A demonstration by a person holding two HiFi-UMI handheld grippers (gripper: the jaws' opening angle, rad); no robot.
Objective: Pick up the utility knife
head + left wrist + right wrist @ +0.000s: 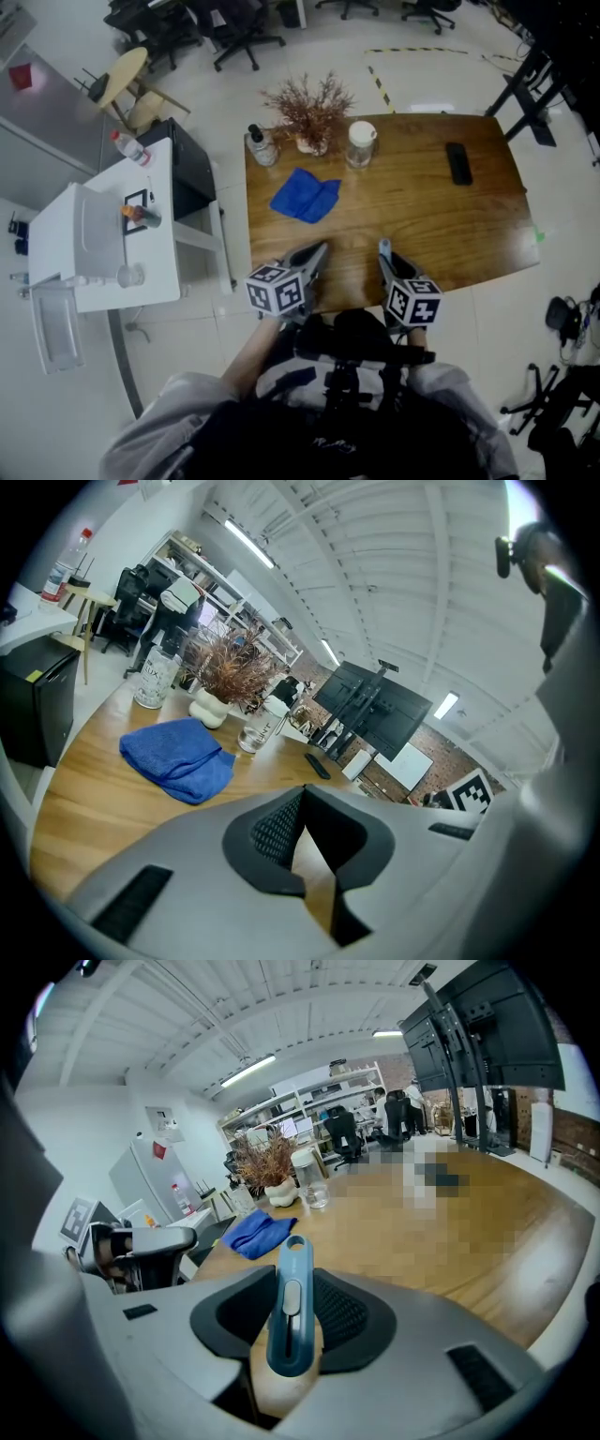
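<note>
Gripping the utility knife (pixel 290 1274) between its pads, your right claw (pixel 298 1321) sits over the wooden table's (pixel 422 216) near edge, with the blue cloth (pixel 306 196) ahead and to its left. Your left claw (pixel 302 803) is closed and empty. Beyond the table are white floor (pixel 422 37) and office chairs (pixel 239 28).
</note>
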